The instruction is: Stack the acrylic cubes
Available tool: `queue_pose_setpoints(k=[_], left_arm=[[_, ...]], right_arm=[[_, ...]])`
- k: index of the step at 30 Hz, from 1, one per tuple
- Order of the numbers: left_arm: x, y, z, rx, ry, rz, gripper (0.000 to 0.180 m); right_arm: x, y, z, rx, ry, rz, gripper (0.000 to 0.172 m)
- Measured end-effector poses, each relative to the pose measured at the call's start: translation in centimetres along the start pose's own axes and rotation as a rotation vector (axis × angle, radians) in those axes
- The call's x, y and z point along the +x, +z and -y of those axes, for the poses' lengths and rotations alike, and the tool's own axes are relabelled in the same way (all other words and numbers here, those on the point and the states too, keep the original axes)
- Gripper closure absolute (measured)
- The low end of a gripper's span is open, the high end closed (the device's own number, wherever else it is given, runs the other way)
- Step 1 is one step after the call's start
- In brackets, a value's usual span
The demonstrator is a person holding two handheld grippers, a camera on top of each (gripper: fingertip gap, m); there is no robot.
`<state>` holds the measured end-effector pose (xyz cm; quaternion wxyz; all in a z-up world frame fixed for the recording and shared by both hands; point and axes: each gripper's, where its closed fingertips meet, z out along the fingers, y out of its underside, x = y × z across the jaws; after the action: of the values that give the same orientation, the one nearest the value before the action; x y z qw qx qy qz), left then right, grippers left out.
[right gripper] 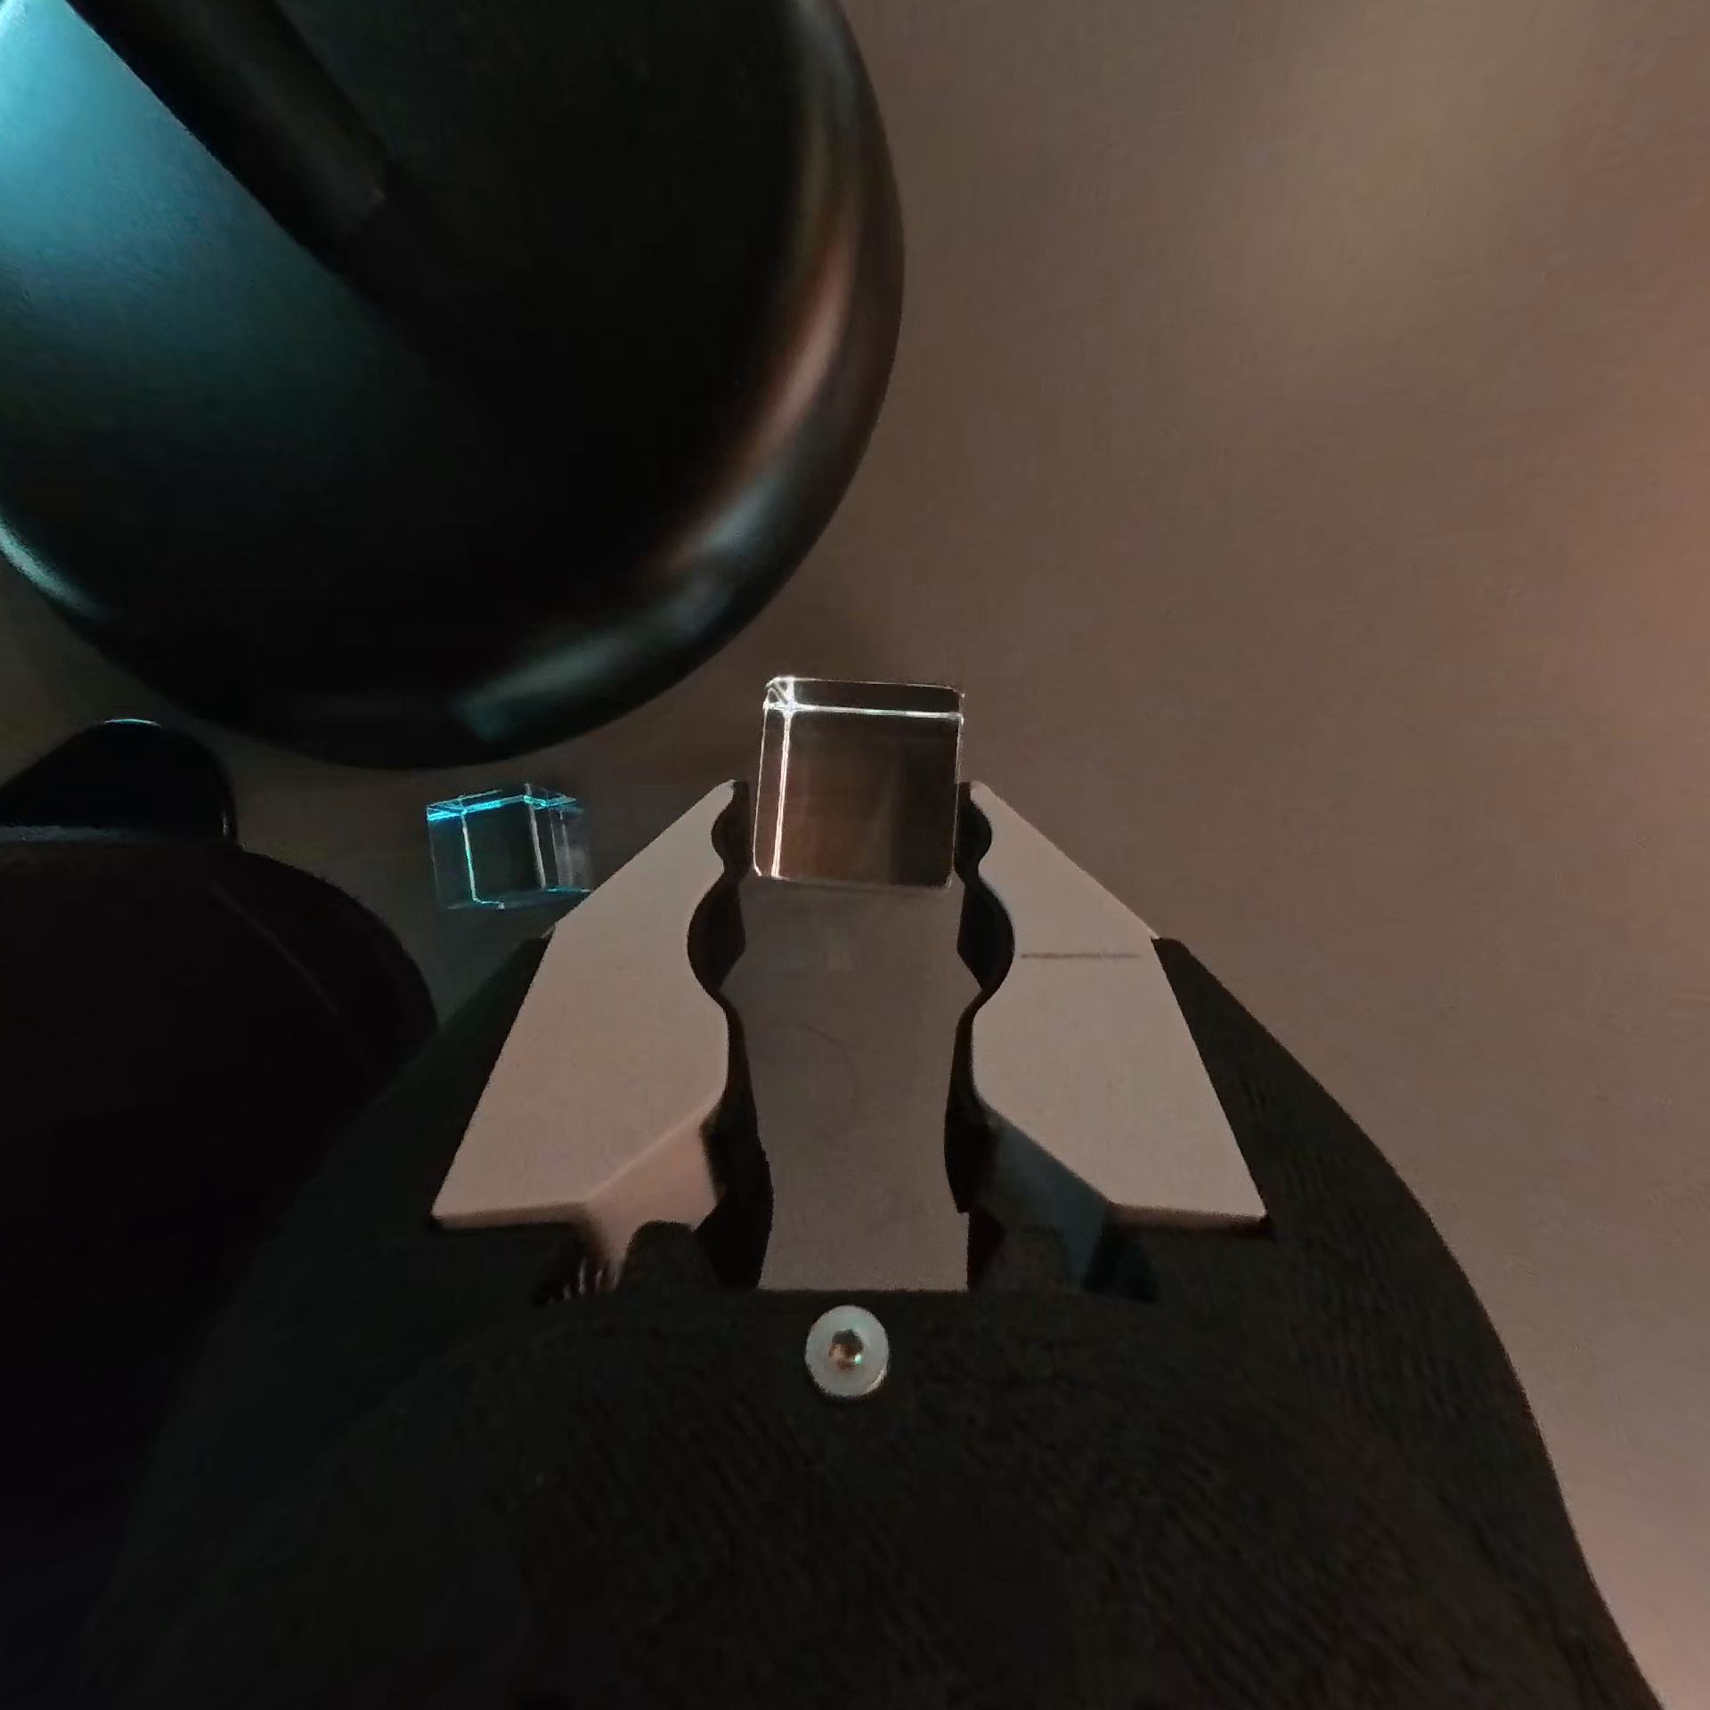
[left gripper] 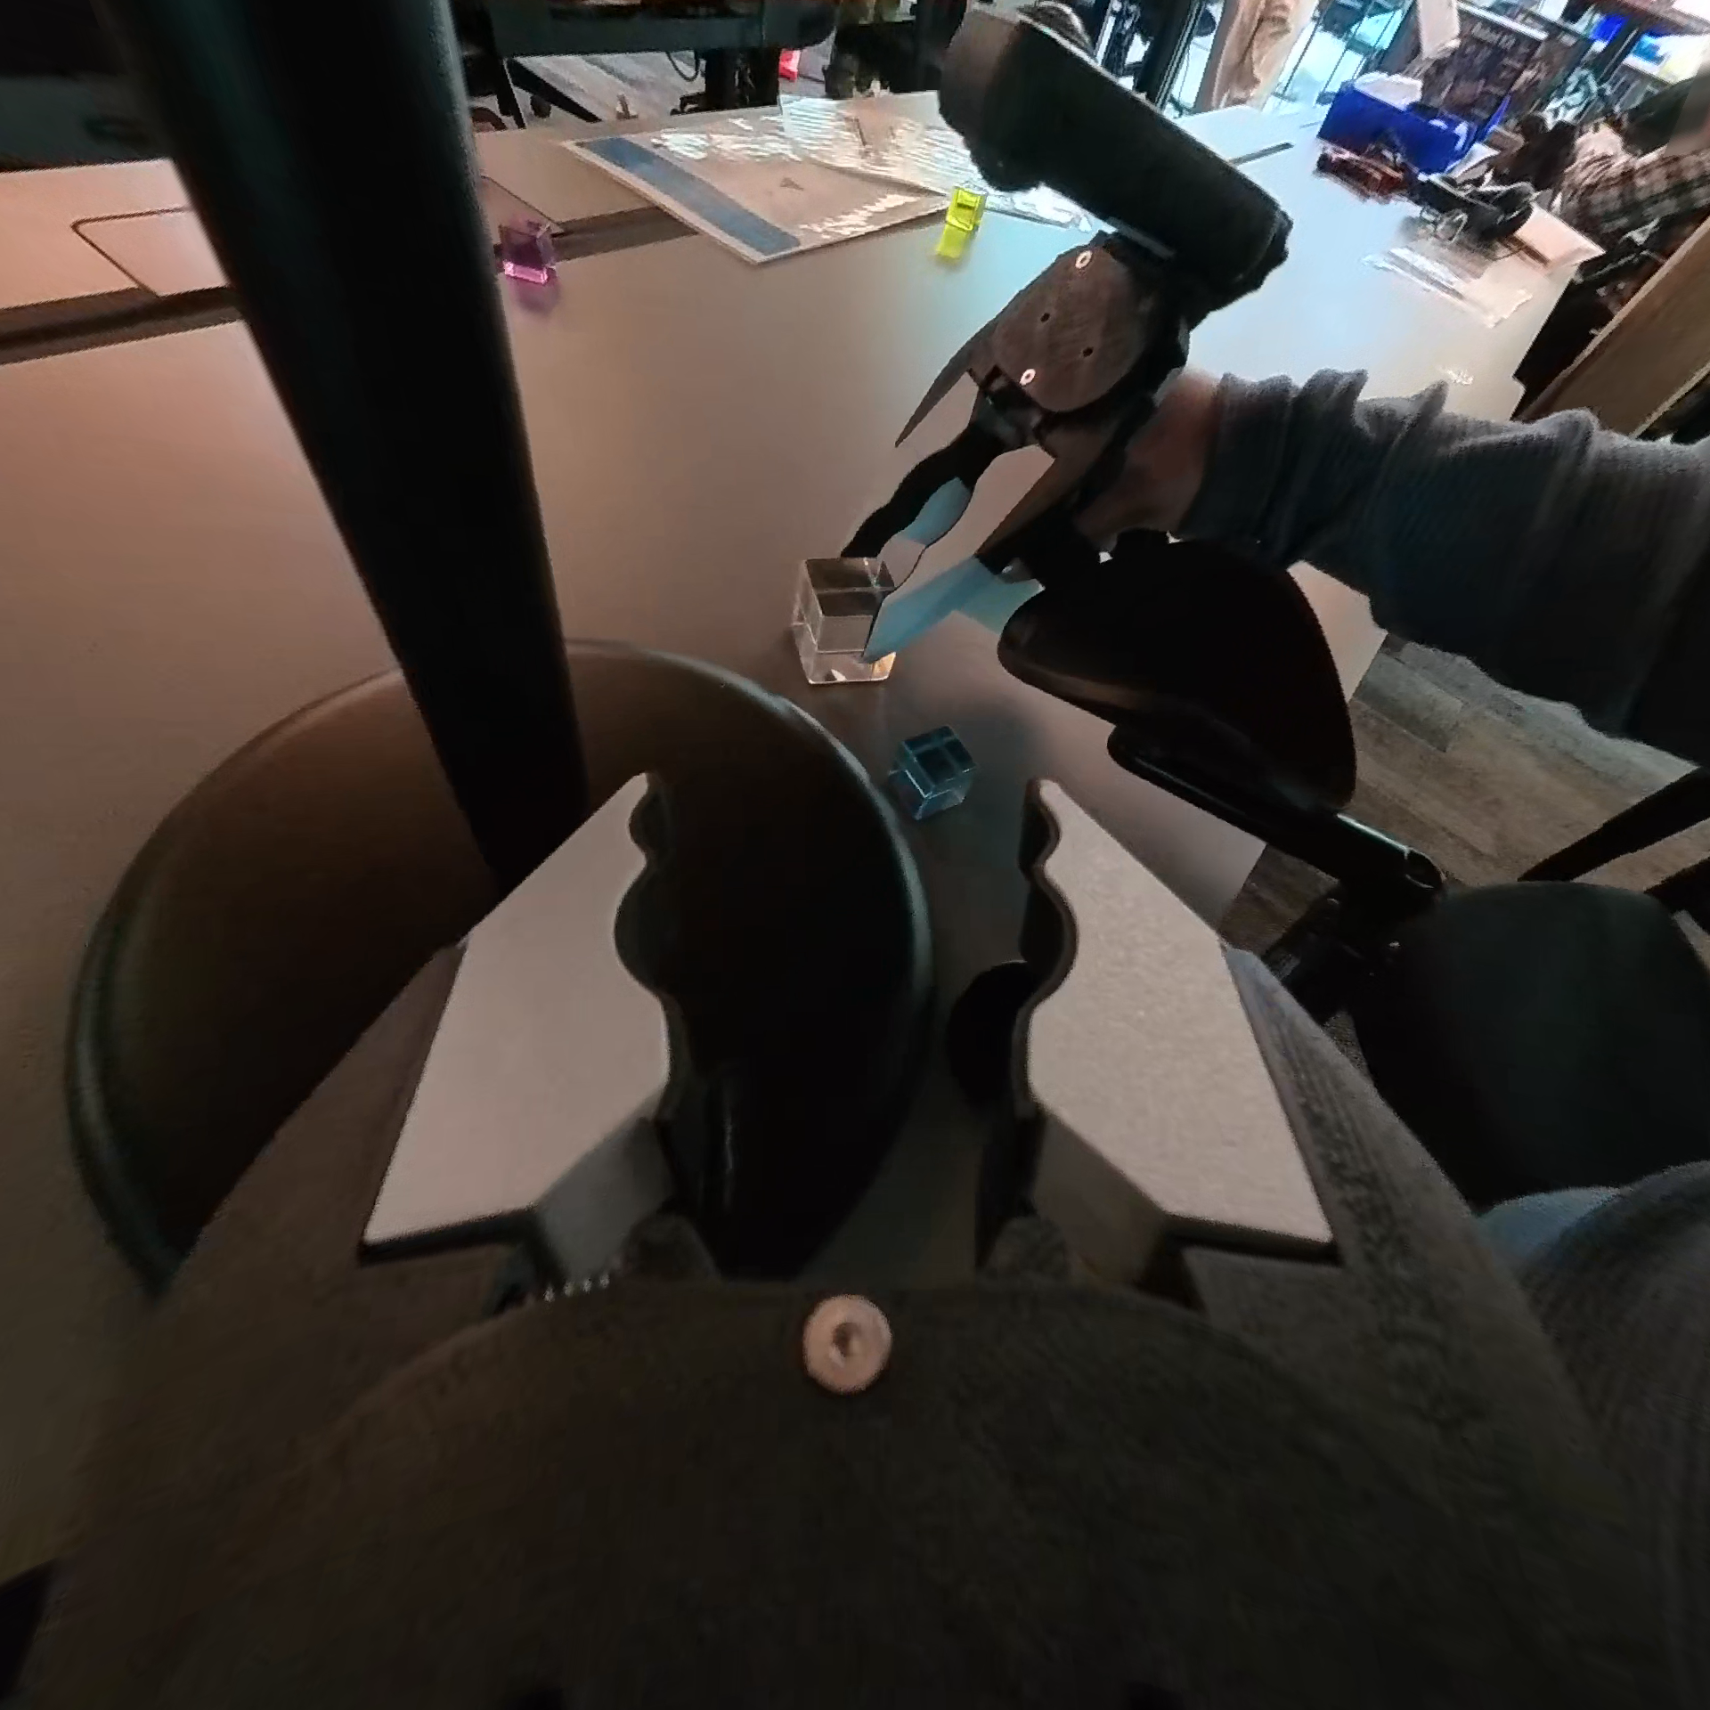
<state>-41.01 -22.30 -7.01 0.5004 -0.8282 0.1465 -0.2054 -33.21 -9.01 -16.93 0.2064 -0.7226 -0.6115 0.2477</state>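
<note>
On the table [left gripper: 722, 444]: a wide, pale, matte top fills both views, lit dimly, with a few small see-through blocks spread across it.
Lamp base [right gripper: 444, 370]: a large round black disc with a black pole [left gripper: 370, 370] rising from it, at the near left of the table.
Chair [left gripper: 1527, 1036]: black, at the table's near right edge.
Right gripper [right gripper: 856, 814]: black with pale fingers, held by a hand in a grey sleeve [left gripper: 1480, 518]; its two fingertips are clamped on the sides of the clear cube, which rests on the table.
Left gripper [left gripper: 847, 824]: its fingers stand wide apart with nothing between them, hovering over the rim of the lamp base.
Papers [left gripper: 768, 176]: printed sheets lying at the far side.
Clear cube [right gripper: 856, 786]: colourless, just right of the lamp base.
Blue cube [right gripper: 507, 847]: smaller, tinted, near the clear cube, closer to the left gripper.
Yellow-green block [left gripper: 958, 222]: far, beside the papers.
Purple block [left gripper: 529, 250]: far left.
</note>
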Motion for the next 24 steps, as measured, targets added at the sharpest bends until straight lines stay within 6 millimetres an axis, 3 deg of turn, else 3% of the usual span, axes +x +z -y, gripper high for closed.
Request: queue_pose_setpoints(k=[7,11,18,24], left_arm=[[-0.3,-0.7,0.6,0.024,-0.006,0.004,0.102],[-0.5,-1.1,0.9,0.034,0.008,0.013,0.101],[-0.3,-1.4,1.3,0.056,0.022,0.015,0.098],[1.0,-1.4,1.4,0.057,0.039,-0.016,0.098]], right_arm=[[-0.3,-0.2,0.0,0.016,0.008,-0.019,0.13],[-0.3,-1.5,0.6,0.076,0.014,-0.058,0.13],[-1.2,-7.0,2.2,0.2,0.007,-0.132,0.13],[-5.7,-11.9,2.5,0.29,-0.104,-0.039,0.13]])
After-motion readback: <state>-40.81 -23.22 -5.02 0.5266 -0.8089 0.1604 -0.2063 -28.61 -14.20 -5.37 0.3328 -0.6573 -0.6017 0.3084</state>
